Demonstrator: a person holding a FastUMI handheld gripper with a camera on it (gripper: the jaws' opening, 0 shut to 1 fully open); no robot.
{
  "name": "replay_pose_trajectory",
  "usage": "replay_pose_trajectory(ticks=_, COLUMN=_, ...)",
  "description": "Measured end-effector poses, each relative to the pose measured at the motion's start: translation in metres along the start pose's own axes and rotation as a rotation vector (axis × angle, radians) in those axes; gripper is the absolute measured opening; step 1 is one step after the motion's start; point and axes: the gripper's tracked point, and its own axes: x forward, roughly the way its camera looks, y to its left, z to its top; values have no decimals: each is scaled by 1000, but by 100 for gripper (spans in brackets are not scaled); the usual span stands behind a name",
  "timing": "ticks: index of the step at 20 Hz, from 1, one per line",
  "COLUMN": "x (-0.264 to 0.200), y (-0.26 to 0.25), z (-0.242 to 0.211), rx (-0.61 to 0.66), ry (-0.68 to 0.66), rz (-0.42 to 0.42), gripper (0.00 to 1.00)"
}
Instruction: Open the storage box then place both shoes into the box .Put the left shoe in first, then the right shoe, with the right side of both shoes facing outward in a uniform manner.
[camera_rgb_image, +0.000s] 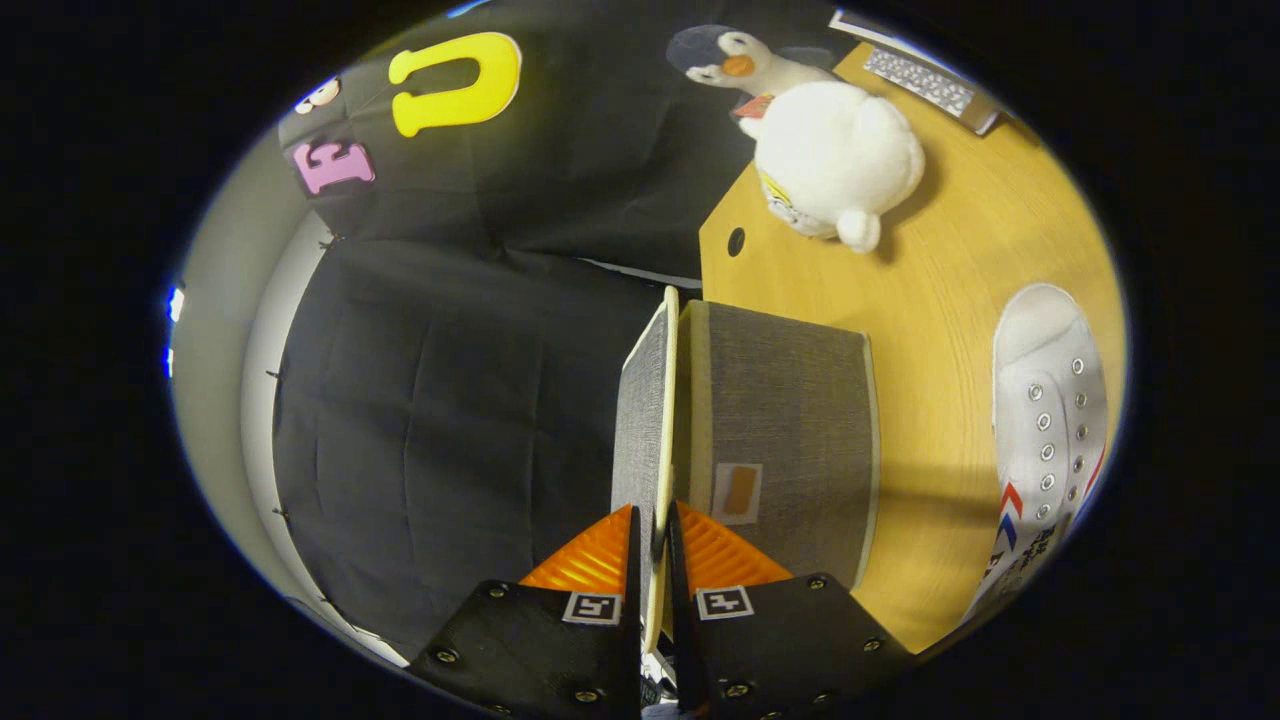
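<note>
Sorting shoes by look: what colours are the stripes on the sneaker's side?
Red and blue stripes on the white lace-up sneaker, clearest in the gripper view.

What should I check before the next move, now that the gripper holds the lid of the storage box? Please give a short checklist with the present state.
1. Gripper shut on the lid, one finger on each face: ok.
2. Lid swung away from the storage box, standing on edge: ok.
3. Inside of the box free for the shoes: cannot tell, the opening faces away.
4. A white shoe waits on the table beside the box: ok.
5. Second shoe located: cannot tell.
6. Plush penguin lies apart from the box: ok.
</note>
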Motion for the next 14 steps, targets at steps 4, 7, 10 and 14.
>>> replay_pose_trajectory(ticks=4, x=7, y=47, z=4, rx=-72, ry=14, rz=45, gripper=13)
replay_pose_trajectory(ticks=7, x=21, y=90, z=7, rx=-129, ry=28, rz=79, gripper=13)
replay_pose_trajectory(ticks=10, x=42, y=126, z=5, rx=-228, ry=52, rz=86, gripper=13)
replay_pose_trajectory(ticks=14, x=87, y=168, z=-6, rx=-347, ry=96, rz=74, gripper=14)
